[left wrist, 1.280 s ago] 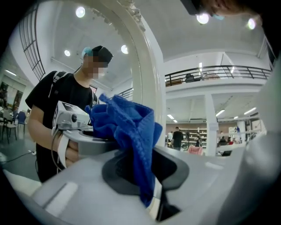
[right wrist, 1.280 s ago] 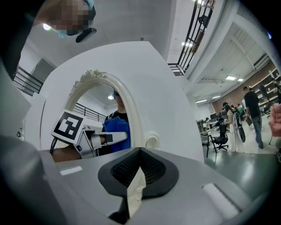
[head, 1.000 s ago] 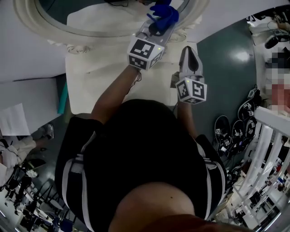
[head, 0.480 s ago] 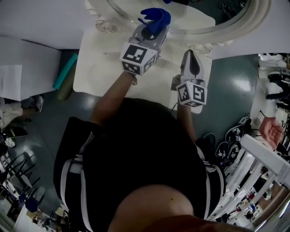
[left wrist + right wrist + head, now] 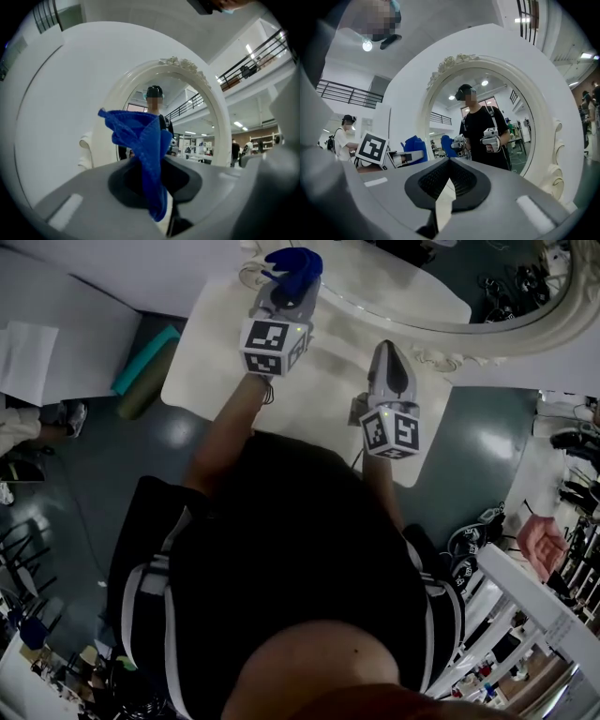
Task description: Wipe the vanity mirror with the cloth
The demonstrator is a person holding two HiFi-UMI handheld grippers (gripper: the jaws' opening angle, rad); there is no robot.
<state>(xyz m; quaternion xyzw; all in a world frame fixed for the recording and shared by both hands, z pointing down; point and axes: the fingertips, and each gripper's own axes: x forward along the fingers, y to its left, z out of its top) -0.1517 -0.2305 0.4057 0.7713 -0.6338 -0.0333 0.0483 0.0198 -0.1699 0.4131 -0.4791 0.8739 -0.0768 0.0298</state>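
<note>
- Leftward along the lower rim goes the left gripper (image 5: 284, 287) since a second ago. It now sits at the left end of the oval vanity mirror in its ornate white frame (image 5: 525, 310). The right gripper (image 5: 390, 351) has barely shifted.
- Left jaws are clamped on the crumpled blue microfibre cloth (image 5: 140, 140), which stands up past the tips, near the frame.
- Right jaws are together with nothing between them, over the white tabletop (image 5: 319, 395).
- Judgement: lead with the bunched cloth, press lightly, overlap the strokes — keep the hard jaw tips off the glass.
- Cannot tell whether the cloth touches the glass; the head view cuts off the mirror's upper part.
</note>
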